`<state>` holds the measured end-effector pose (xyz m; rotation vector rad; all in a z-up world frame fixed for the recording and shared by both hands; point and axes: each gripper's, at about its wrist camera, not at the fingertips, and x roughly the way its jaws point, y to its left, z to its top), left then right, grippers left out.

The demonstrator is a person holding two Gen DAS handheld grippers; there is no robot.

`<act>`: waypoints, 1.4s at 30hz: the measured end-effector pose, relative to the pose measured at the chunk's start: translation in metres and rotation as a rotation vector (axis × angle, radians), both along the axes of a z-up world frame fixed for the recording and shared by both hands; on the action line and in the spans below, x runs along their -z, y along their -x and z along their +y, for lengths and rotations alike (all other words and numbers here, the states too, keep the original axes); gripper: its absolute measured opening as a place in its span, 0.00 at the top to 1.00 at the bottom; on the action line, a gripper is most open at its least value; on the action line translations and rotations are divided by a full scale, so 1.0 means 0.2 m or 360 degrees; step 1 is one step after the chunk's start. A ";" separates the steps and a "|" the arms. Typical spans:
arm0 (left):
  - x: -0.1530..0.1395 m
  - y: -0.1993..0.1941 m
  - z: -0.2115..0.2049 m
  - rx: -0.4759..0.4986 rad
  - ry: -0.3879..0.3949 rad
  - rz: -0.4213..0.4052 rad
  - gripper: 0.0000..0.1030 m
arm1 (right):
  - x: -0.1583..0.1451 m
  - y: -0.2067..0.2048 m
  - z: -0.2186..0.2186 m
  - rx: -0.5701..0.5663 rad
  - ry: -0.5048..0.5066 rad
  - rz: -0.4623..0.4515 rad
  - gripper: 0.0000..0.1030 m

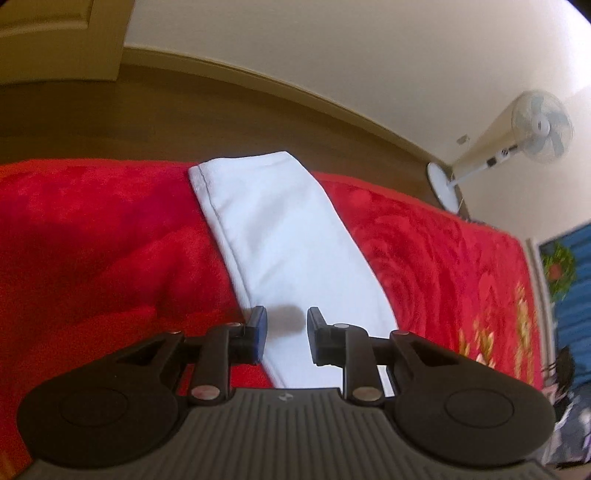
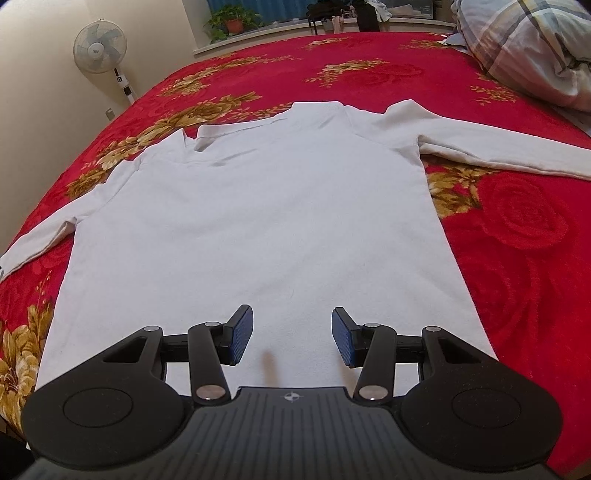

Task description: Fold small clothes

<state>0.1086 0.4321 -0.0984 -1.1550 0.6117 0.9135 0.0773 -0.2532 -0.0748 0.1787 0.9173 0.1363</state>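
Note:
A white long-sleeved shirt [image 2: 258, 221] lies flat on a red flowered blanket [image 2: 517, 240], collar away from me, both sleeves spread out to the sides. My right gripper [image 2: 292, 336] is open and empty, just above the shirt's bottom hem near the middle. In the left wrist view one white sleeve [image 1: 284, 236] runs across the blanket [image 1: 92, 240] to its cuff at the bed's edge. My left gripper [image 1: 287, 332] is open and empty, its jaws hovering over the near part of that sleeve.
A white standing fan [image 2: 101, 48] stands on the floor beyond the bed's left side; it also shows in the left wrist view [image 1: 532, 129]. A plaid pillow or quilt [image 2: 532, 48] lies at the far right. A potted plant [image 2: 232, 20] sits on the windowsill.

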 end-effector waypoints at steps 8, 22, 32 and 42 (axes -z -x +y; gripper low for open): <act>-0.10 -0.09 -0.09 0.0172 -0.0220 -0.0051 1.00 | 0.01 0.00 0.00 0.0000 0.0003 0.0009 0.52; -0.05 -0.02 -0.09 0.0085 -0.0053 0.0055 0.32 | 0.00 0.01 -0.02 -0.0003 -0.0015 0.0008 0.52; 0.03 0.06 0.09 0.0019 -0.0074 -0.0052 0.97 | -0.01 -0.01 0.01 -0.0032 -0.0031 0.0009 0.52; -0.41 -0.30 -0.61 0.0667 -0.0585 -0.0379 0.97 | 0.02 -0.01 0.03 -0.0024 0.0005 0.0024 0.52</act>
